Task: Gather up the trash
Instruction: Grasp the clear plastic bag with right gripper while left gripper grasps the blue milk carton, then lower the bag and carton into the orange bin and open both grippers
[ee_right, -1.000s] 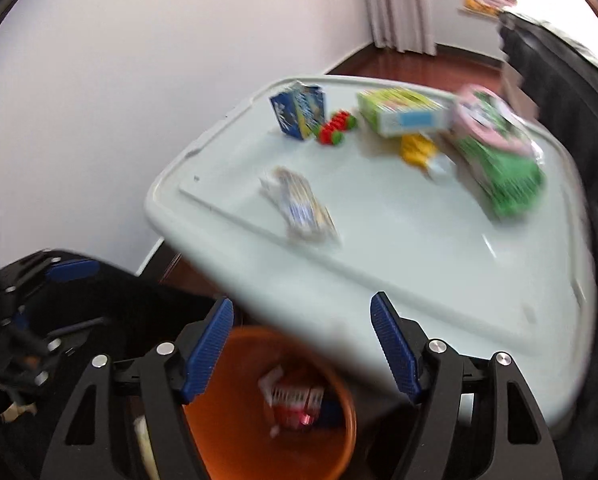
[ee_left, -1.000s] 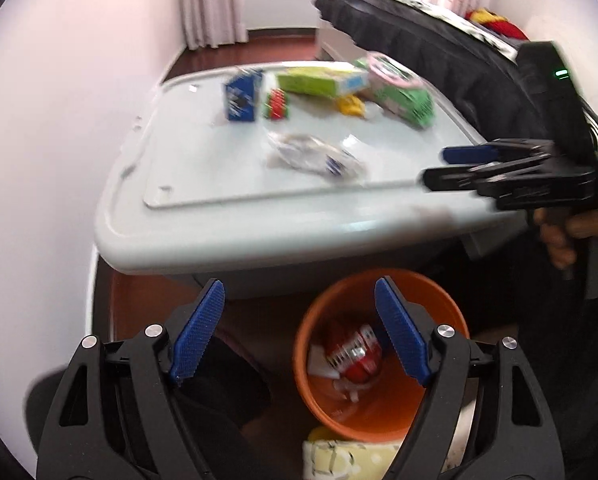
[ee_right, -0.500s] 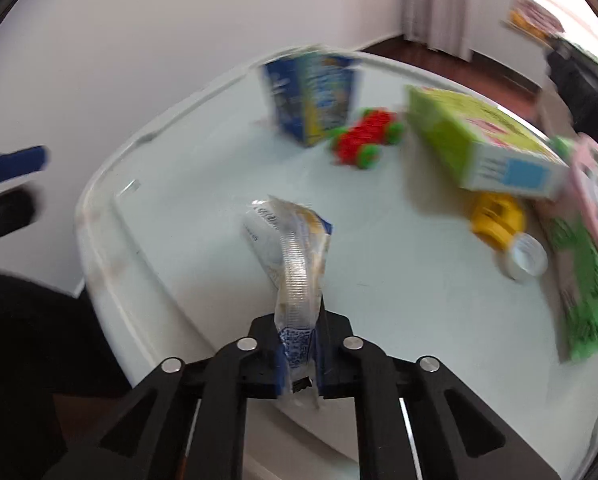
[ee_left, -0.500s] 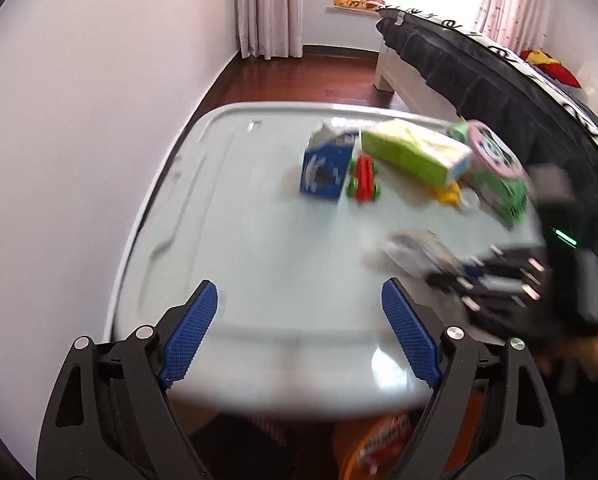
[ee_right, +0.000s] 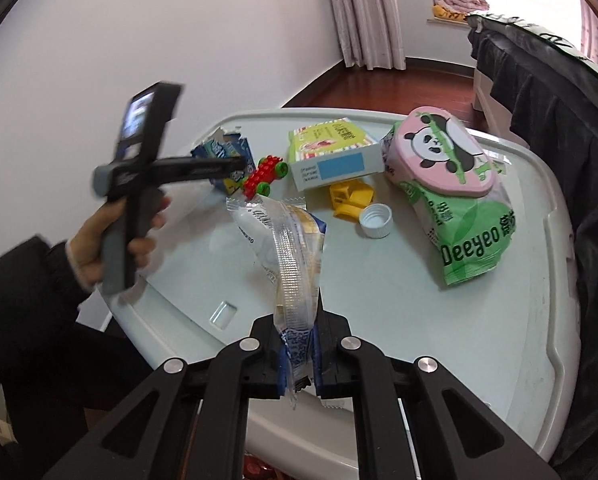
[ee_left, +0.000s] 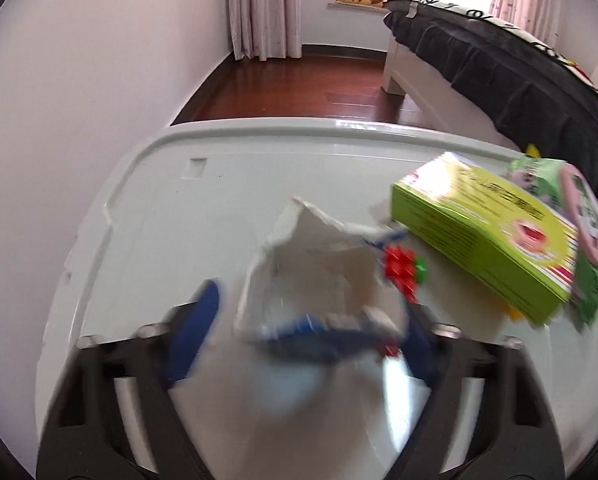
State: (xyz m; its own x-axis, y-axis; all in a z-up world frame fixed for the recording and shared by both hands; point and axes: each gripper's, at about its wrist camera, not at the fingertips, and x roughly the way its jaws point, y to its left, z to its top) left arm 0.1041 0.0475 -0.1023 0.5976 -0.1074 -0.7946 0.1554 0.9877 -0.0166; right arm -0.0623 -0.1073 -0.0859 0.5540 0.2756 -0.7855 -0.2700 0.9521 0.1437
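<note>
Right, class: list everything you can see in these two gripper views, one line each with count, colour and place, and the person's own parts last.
Clear wrapper: 1, transparent with blue print, clamped in the right gripper.
Torn carton: 1, blue and white, far left of the lid.
Toy car: 1, red and green, beside the carton.
Box: 1, lime green and white, far middle.
Wipes pack: 1, green with pink panda lid, right.
Yellow toy: 1, in front of the box.
Bottle cap: 1, white, beside the yellow toy.
Lid: 1, pale grey, under everything.
Bed: 1, dark cover, right.
Left gripper: black, blue fingers, around the carton.
Right gripper: black.
</note>
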